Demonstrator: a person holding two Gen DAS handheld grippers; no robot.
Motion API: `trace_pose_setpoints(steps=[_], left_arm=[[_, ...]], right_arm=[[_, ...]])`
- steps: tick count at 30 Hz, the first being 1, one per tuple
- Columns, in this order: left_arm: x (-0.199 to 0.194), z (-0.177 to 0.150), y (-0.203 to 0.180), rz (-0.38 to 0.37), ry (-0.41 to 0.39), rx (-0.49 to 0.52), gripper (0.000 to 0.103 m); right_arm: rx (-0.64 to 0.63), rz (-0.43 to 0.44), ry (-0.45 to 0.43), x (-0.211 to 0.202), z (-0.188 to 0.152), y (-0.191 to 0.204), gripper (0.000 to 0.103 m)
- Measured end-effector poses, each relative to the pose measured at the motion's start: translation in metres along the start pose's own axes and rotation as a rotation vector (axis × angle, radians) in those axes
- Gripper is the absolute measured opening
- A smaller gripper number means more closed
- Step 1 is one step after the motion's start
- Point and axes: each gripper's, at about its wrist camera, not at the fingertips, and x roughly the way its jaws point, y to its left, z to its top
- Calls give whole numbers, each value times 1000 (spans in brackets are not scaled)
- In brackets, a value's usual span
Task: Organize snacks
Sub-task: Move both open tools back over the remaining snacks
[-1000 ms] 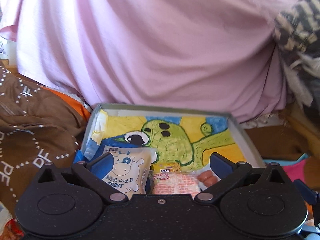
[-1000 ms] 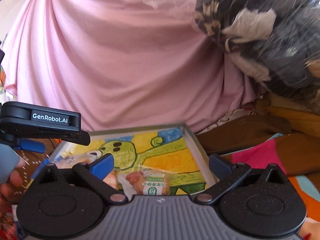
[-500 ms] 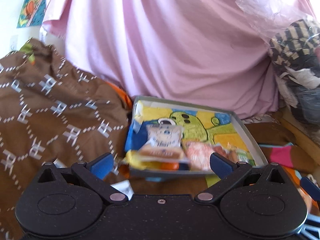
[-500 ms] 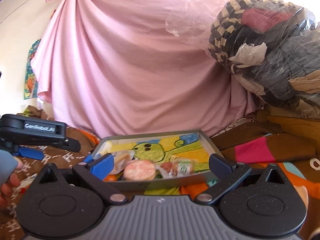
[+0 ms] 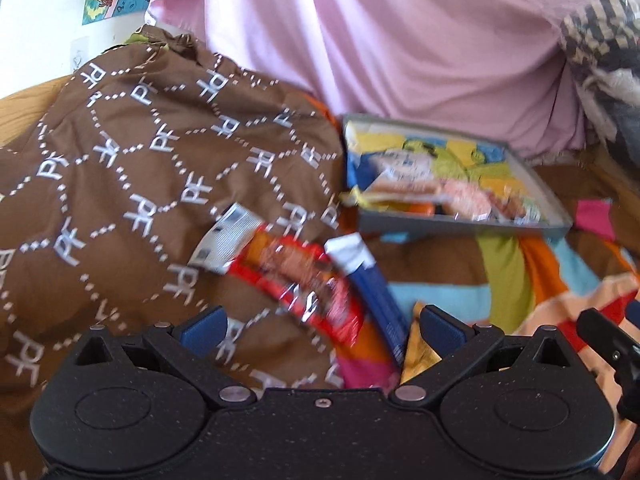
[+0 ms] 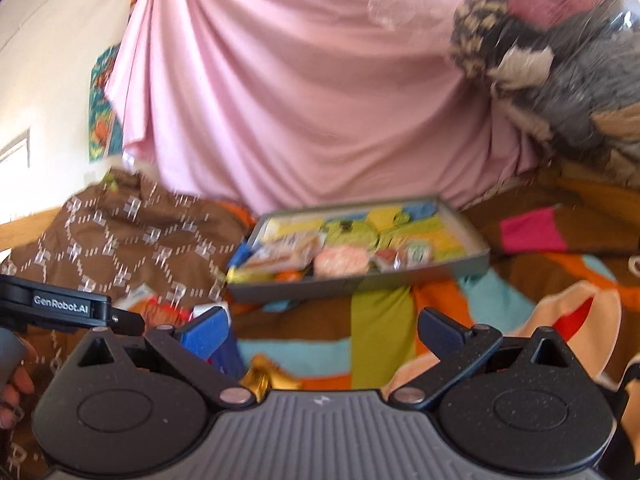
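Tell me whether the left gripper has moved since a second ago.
Yes. The left gripper has pulled back from the snack tray, which now lies farther off, with a red packet between its open jaws.

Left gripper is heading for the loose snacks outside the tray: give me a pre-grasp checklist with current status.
1. Left gripper open and empty: ok.
2. Red snack packet in front of the fingers, lying on the brown blanket: ok.
3. Blue packet beside the red one, edges touching or overlapping: not ok for a clean single pick.
4. Image sharpness for aiming: not ok, motion blur.
5. Free room in the grey tray behind its front row: ok.
6. Right gripper open and empty: ok.
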Motion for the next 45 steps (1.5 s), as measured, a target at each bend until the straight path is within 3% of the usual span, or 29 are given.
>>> trace_pose_setpoints(steps=[3,19,25,36,45], left_arm=[[-6,-11,5,41,4,-4,102],[17,-31,14,71,133,31,102],[24,-35,16,62,167,23,102],[25,-36,14,24,157,39,102],[32,-38,5,-117,108,40,102]], right_arm=[[6,24,59,4,-9,5,103],[9,77,385,43,-46,22,103],[17,73,420,49,-51,25,103],[10,59,450,61,-53,29,103],[82,90,489,80,-46,9,103]])
